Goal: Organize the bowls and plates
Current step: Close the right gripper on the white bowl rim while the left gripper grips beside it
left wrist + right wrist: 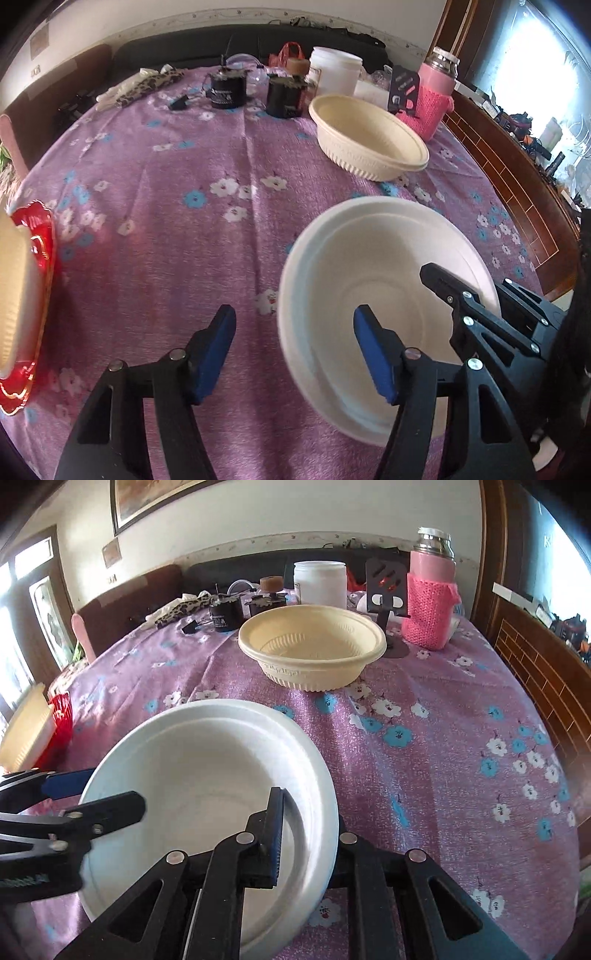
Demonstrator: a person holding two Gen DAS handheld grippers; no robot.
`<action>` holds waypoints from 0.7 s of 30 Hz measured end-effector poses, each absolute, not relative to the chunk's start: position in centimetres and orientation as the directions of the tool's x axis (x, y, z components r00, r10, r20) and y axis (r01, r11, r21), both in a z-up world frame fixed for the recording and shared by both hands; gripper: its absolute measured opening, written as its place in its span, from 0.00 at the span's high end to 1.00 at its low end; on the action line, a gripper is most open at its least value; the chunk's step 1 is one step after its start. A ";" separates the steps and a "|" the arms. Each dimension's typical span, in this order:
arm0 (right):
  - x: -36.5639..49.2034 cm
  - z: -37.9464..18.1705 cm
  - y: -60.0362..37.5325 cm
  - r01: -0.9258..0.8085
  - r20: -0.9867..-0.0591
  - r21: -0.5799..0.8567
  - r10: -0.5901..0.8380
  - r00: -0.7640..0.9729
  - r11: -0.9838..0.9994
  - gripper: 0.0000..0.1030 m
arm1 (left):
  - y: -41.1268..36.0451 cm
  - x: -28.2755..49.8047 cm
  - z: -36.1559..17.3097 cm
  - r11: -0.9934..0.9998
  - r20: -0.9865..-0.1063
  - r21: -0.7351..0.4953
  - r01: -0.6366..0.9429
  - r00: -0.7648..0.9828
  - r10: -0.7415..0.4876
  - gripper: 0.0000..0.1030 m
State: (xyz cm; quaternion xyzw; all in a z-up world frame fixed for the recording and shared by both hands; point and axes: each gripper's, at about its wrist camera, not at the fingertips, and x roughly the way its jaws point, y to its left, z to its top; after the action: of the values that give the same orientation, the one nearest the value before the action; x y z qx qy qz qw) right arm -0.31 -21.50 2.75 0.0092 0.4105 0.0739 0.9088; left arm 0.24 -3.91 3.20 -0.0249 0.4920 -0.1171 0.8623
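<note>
Risk: right hand-held gripper [291, 834] pinches only the white round foam bowl's [207, 760] rim; left hand-held gripper [293, 354], open astride the opposite rim, could knock it loose.

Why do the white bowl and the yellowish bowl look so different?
The smooth white foam bowl is plain white; the cream ribbed plastic bowl is pale yellow with ridges around its base. The white bowl is clamped at its rim by the right hand-held gripper; the cream bowl stands free, farther back on the purple flowered tablecloth. Both are round, empty and upright.

No lettering is legible; embossed marks on the cream bowl [312, 653] stay unreadable.
</note>
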 end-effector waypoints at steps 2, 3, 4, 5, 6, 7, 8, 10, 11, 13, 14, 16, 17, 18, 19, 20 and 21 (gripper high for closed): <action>-0.6 2.8 -21.7 -0.130 -0.748 0.075 0.142 0.648 0.989 0.87 | -4.3 0.4 2.9 0.970 -0.845 -0.162 0.179 0.483 -0.230 0.40; -0.6 2.8 -21.6 -0.130 -0.750 0.071 0.139 0.646 0.989 0.87 | -4.5 0.5 2.8 0.970 -0.846 -0.163 0.181 0.480 -0.232 0.43; -0.7 2.8 -21.6 -0.128 -0.752 0.066 0.134 0.645 0.990 0.87 | -4.7 0.5 2.6 0.969 -0.848 -0.164 0.185 0.476 -0.234 0.46; -0.9 2.7 -21.6 -0.127 -0.753 0.060 0.128 0.646 0.990 0.87 | -5.0 0.6 2.5 0.968 -0.850 -0.163 0.190 0.472 -0.236 0.50; -0.9 2.7 -21.5 -0.128 -0.753 0.051 0.122 0.647 0.990 0.87 | -5.2 0.6 2.3 0.968 -0.852 -0.162 0.194 0.468 -0.236 0.53; -1.0 2.8 -21.4 -0.130 -0.752 0.039 0.115 0.649 0.991 0.87 | -5.4 0.6 2.1 0.967 -0.854 -0.163 0.198 0.463 -0.239 0.54; -1.1 2.8 -21.2 -0.131 -0.751 0.031 0.109 0.651 0.991 0.87 | -5.5 0.6 2.0 0.966 -0.855 -0.165 0.200 0.459 -0.241 0.56; -1.2 3.0 -21.0 -0.135 -0.748 0.018 0.103 0.656 0.991 0.87 | -5.8 0.6 1.7 0.964 -0.857 -0.168 0.205 0.452 -0.246 0.57; -1.3 3.0 -20.9 -0.136 -0.747 0.017 0.103 0.657 0.991 0.87 | -5.9 0.5 1.6 0.964 -0.858 -0.168 0.207 0.450 -0.246 0.57; -1.3 3.0 -21.0 -0.136 -0.748 0.018 0.103 0.656 0.991 0.87 | -6.0 0.4 1.5 0.963 -0.859 -0.167 0.213 0.448 -0.248 0.60; -1.3 3.0 -21.0 -0.136 -0.748 0.017 0.103 0.655 0.991 0.87 | -6.1 0.5 1.4 0.963 -0.859 -0.165 0.214 0.448 -0.247 0.62; -1.3 3.0 -21.0 -0.136 -0.749 0.015 0.101 0.655 0.991 0.87 | -6.1 0.5 1.4 0.963 -0.857 -0.166 0.214 0.451 -0.248 0.63; -1.3 3.0 -21.0 -0.136 -0.749 0.014 0.100 0.655 0.991 0.87 | -6.0 0.6 1.4 0.962 -0.857 -0.168 0.213 0.451 -0.250 0.65; -1.3 2.9 -20.9 -0.135 -0.749 0.013 0.099 0.655 0.991 0.87 | -5.9 0.6 1.4 0.962 -0.857 -0.170 0.212 0.451 -0.251 0.66; -1.3 2.9 -20.9 -0.135 -0.749 0.011 0.098 0.655 0.991 0.87 | -5.9 0.7 1.4 0.962 -0.856 -0.172 0.211 0.451 -0.252 0.67; -1.3 2.9 -20.9 -0.134 -0.750 0.011 0.097 0.654 0.991 0.87 | -5.8 0.7 1.4 0.962 -0.856 -0.173 0.211 0.451 -0.252 0.69; -1.2 2.8 -20.9 -0.134 -0.750 0.010 0.096 0.654 0.991 0.87 | -5.8 0.7 1.4 0.962 -0.856 -0.173 0.210 0.452 -0.253 0.70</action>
State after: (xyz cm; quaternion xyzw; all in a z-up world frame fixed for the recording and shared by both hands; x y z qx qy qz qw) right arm -1.24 -20.92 2.83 -0.0230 0.4112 0.0632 0.9091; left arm 0.71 -5.78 1.42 -0.0210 0.5056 -0.1360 0.8517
